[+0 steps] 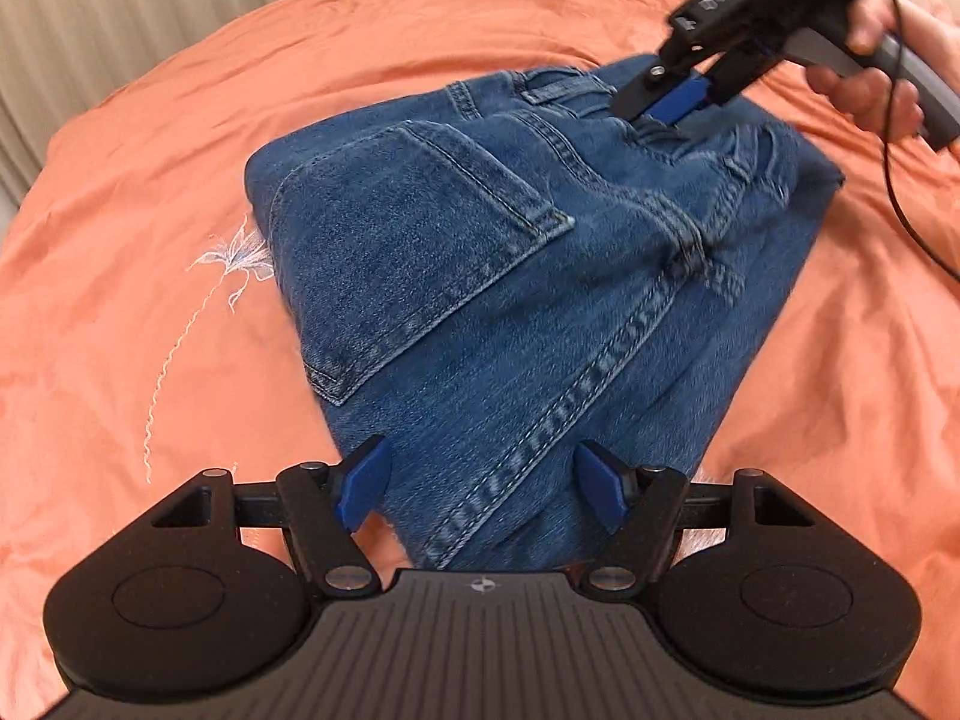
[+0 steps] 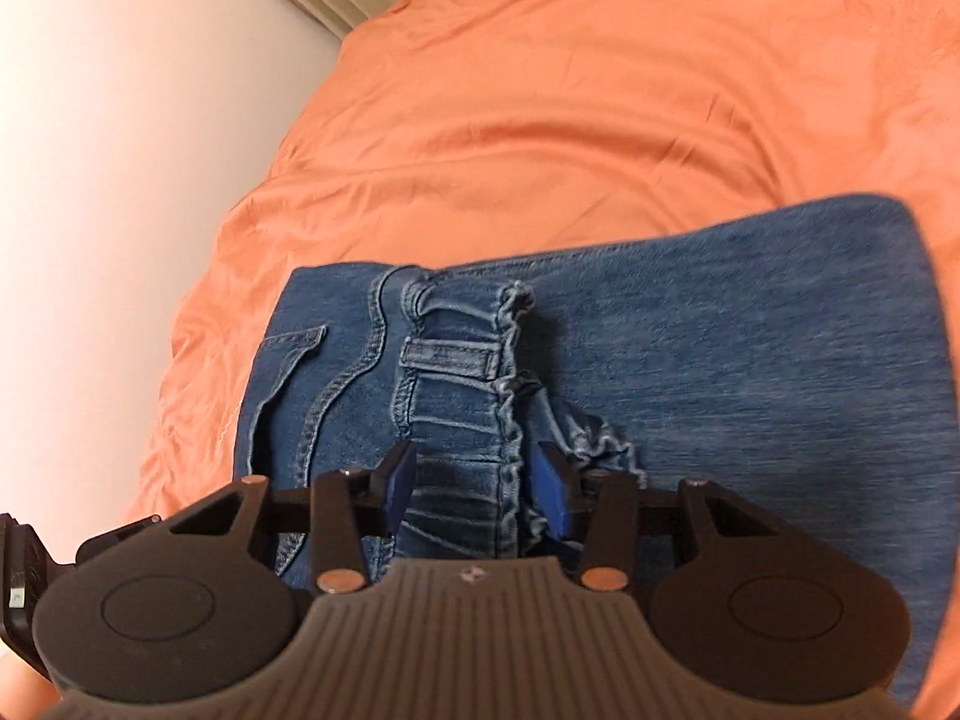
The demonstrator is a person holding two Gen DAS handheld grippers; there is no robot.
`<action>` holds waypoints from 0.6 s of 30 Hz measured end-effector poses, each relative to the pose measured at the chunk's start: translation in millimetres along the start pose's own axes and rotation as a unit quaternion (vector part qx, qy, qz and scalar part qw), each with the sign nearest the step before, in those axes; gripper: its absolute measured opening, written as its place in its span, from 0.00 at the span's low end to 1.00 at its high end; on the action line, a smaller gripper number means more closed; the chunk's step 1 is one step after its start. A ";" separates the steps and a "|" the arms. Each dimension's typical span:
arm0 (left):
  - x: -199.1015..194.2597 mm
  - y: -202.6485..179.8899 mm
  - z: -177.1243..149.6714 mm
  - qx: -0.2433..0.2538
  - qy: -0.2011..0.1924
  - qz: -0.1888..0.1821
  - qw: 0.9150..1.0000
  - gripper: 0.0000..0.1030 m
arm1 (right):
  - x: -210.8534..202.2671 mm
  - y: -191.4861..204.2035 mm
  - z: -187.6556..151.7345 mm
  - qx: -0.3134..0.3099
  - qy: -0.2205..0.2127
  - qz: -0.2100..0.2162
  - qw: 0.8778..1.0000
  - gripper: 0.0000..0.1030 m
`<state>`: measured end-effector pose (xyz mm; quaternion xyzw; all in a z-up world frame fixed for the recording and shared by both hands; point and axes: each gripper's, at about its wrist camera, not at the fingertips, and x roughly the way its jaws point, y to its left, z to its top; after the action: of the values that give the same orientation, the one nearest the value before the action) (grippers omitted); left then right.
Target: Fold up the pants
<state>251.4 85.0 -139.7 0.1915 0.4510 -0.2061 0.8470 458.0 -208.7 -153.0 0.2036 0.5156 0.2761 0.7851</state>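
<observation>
The orange bedspread (image 1: pixel 420 60) covers the bed, and the pants (image 1: pixel 480 276), blue jeans already folded into a thick bundle, lie on it; every place below is given relative to that bundle. A pale embroidered flower (image 1: pixel 231 264) on the spread sits just beside the bundle's pocket-side edge.

The left gripper (image 1: pixel 483 495) hangs over the near end of the bundle, jaws spread wide to either side of the outer leg seam, pads clear of the cloth and holding nothing. The right gripper (image 1: pixel 675 105) is at the far end, over the waistband (image 2: pixel 456 360), held in a person's hand (image 1: pixel 870 90). Its jaws stand about half open, straddling the gathered waistband and a belt loop (image 2: pixel 450 357); whether the pads already press the denim I cannot tell, since the picture is blurred there.

The risks, as I judge them: the right gripper may pinch only the top layer of waistband, so the bundle would peel open when lifted. The left gripper, set that wide over thick denim, may close on a seam ridge and slip off. Either gripper could also catch the bedspread beneath and drag it along.
</observation>
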 end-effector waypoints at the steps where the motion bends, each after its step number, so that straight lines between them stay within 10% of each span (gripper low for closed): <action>1: -0.4 0.3 -0.4 0.006 0.001 0.003 1.000 0.77 | 5.5 -0.2 0.1 -0.002 0.005 -0.003 1.000 0.38; 5: 2.1 0.5 -0.9 0.014 0.004 0.011 1.000 0.53 | 20.8 -9.3 -2.1 0.020 0.009 -0.006 1.000 0.35; 9: -4.3 -8.9 -1.4 0.034 -0.009 0.028 0.999 0.32 | 6.3 -2.3 -3.1 0.011 0.002 -0.010 1.000 0.07; 18: -45.6 -8.4 -2.8 0.039 -0.048 0.042 0.997 0.11 | -92.7 72.8 7.1 -0.073 -0.088 0.018 0.993 0.01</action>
<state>221.9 87.4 -103.9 0.2330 0.3932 -0.1971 0.8673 419.0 -213.0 -41.6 0.1786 0.4189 0.3081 0.8353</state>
